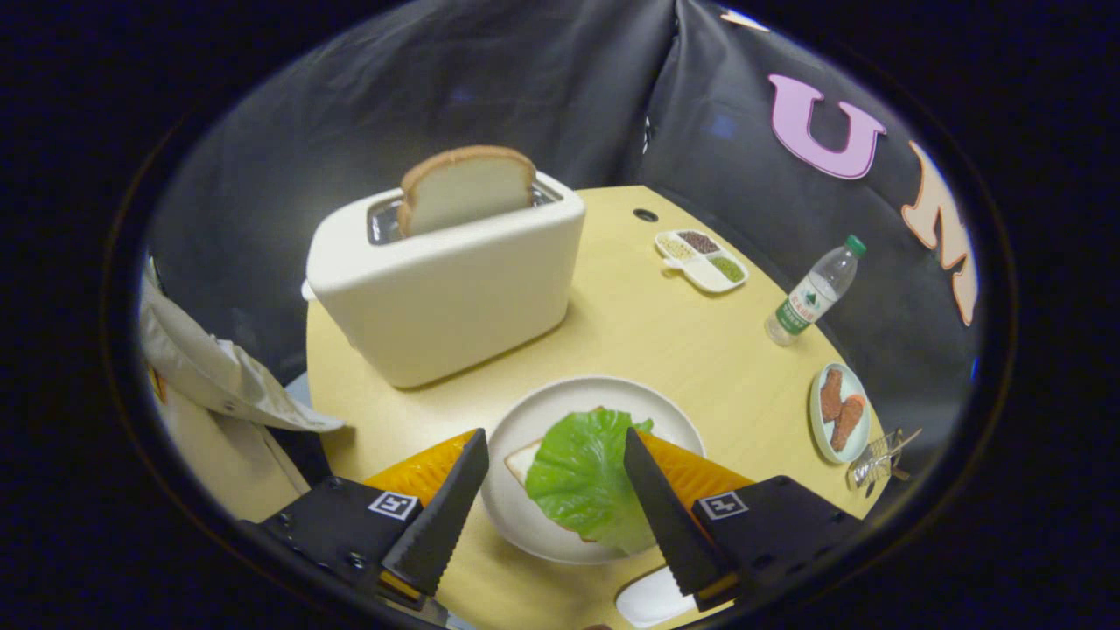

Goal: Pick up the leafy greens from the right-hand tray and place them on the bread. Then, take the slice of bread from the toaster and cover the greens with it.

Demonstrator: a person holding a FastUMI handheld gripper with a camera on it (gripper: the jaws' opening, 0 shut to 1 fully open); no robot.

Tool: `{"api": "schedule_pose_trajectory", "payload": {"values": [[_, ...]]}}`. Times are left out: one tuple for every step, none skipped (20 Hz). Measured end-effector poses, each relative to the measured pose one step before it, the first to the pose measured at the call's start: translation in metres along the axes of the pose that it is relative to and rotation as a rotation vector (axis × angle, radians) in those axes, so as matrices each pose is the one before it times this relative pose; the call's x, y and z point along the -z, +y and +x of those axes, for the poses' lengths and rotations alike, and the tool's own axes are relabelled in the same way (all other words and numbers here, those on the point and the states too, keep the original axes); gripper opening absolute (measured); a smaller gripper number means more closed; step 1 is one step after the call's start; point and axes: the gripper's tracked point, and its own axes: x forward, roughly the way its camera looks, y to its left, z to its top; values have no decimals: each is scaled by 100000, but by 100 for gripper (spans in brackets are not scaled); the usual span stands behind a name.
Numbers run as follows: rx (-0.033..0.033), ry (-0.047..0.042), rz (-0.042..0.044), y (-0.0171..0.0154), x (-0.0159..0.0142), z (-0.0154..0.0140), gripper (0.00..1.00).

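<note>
Green leaf of lettuce [582, 477] is already down on the pale slice of bread [523, 461] that lies on the round white plate [534, 420], so I'd call step one done. It covers most of that slice; only a corner of bread shows at the leaf's left side, and the leaf's near edge hangs toward the plate rim. My gripper [556, 446] has its fingers spread apart, holding nothing: left finger is over the plate's left rim, right finger overlaps the leaf's right edge in this view, and I can't tell if it touches the leaf or just sits above it. Left to do: the second half. Tan-crusted slice of bread [466, 186] stands upright in the slot of the cream-white toaster [446, 289], roughly its top half sticking out, well beyond the fingers and behind the plate on the yellow wooden tabletop [665, 350]. Judging from this, I'd next lift clear of the plate, go up and over to the toaster, close across the slice's flat faces and pull straight up so it doesn't snag the slot. Then lay it flat on the leaf. A white tray edge [647, 599] shows just under the right finger, contents hidden. Call it about halfway.
</note>
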Motion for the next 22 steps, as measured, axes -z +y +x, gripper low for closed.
{"api": "schedule_pose_trajectory", "payload": {"values": [[-598, -1444, 739, 480, -1043, -421, 100], [-843, -1407, 641, 406, -1070, -314, 100], [-638, -1402, 414, 449, -988, -258, 100], [-332, -904, 204, 202, -747, -163, 100], [-538, -1012, 239, 327, -755, -149, 100], [-703, -945, 396, 266, -787, -115, 100], [-969, -860, 764, 589, -840, -86, 100], [-1282, -502, 1483, 515, -740, -96, 100], [-2040, -903, 2075, 630, -666, -54, 100], [-2346, -1539, 2703, 780, -976, -26, 100], [-2924, -1486, 3373, 707, -893, -26, 100], [-2655, -1206, 3713, 631, -808, 32, 100], [-1435, -1295, 3216, 357, -859, 258, 100], [299, -1148, 1897, 49, -767, 109, 100], [409, -569, 1589, -196, -626, 149, 100], [39, -15, 1621, -71, -319, 314, 99], [-258, 436, 2090, 78, -221, 432, 99], [-951, 704, 1976, 258, -197, 454, 98], [-820, 504, 1874, 146, -143, 455, 98], [-945, 571, 1133, 318, -121, 406, 98], [-510, 412, 779, 299, -189, 365, 98], [55, 305, 399, -60, -220, 504, 98]]}}
